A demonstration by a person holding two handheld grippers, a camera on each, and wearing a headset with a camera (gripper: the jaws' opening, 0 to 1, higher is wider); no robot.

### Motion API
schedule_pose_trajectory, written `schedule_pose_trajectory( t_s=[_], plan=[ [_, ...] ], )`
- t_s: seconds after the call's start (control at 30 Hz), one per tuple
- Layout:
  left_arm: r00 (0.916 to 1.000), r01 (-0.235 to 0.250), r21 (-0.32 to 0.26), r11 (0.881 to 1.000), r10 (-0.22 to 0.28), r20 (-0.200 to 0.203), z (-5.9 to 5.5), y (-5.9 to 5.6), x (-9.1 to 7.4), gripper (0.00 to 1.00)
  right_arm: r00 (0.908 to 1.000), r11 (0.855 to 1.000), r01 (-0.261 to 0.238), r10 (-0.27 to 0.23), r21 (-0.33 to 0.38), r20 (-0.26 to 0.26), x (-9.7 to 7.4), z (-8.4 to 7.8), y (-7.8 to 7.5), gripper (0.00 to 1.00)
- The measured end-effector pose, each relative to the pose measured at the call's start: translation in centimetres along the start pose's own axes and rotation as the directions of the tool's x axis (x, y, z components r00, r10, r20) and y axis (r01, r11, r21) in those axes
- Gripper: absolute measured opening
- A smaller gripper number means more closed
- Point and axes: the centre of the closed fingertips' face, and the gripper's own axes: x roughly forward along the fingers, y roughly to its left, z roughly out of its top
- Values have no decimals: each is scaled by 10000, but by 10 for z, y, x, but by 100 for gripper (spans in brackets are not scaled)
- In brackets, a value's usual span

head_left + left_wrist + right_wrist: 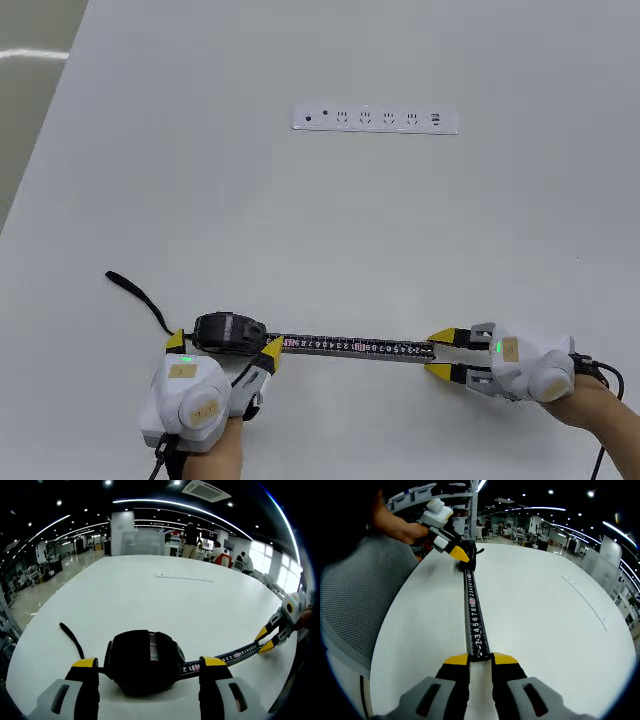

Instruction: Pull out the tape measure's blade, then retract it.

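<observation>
**Blade axis and grip check**

The tape measure (229,332) lies on the tabletop (300,220), between the jaws of my left gripper (224,345). These jaws stand apart, one on each side of it; I cannot tell whether they press on it. The blade (355,347) runs straight out toward my right gripper (441,354), whose jaws are clamped on the blade's free end. The blade's long axis is thus the line between the two grippers, and I judge that retraction calls for right-gripper travel along that line. The end hook is hidden between the right jaws. The strap (135,292) trails off on the far side.
</observation>
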Motion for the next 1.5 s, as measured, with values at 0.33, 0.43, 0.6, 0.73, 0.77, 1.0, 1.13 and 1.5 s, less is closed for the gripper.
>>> schedule_pose_trajectory(
  t_s=[0.33,0.43,0.6,0.73,0.77,1.0,1.13,1.5],
  plan=[
    [9998,-196,-312,9993,193,-105,-3,3,7,78,9998,9991,-212,213,367,-1,0,-1,1,13],
    [9997,-229,-457,9987,222,-143,-3,3,9,77,9997,9992,-224,225,322,-54,0,-2,1,12],
    [9992,-363,-761,9964,348,-214,-4,5,14,74,9996,9996,-224,227,195,-142,0,-2,1,11],
    [9987,-489,-990,9939,472,-199,-5,7,15,71,9994,9995,-269,273,161,-218,0,-3,1,11],
    [9987,-500,-1094,9927,484,-170,-5,8,14,70,9994,9995,-277,280,143,-226,0,-3,1,11],
    [9979,-637,-900,9939,644,43,-5,6,14,70,9993,9995,-267,272,194,-254,1,-3,0,10],
    [9977,-657,-811,9945,670,127,-5,7,15,69,9992,9993,-260,267,257,-286,1,-3,-1,10],
    [9975,-705,-773,9945,701,-80,-7,8,15,65,9983,9994,-321,326,120,-493,0,-3,0,10]
  ],
)
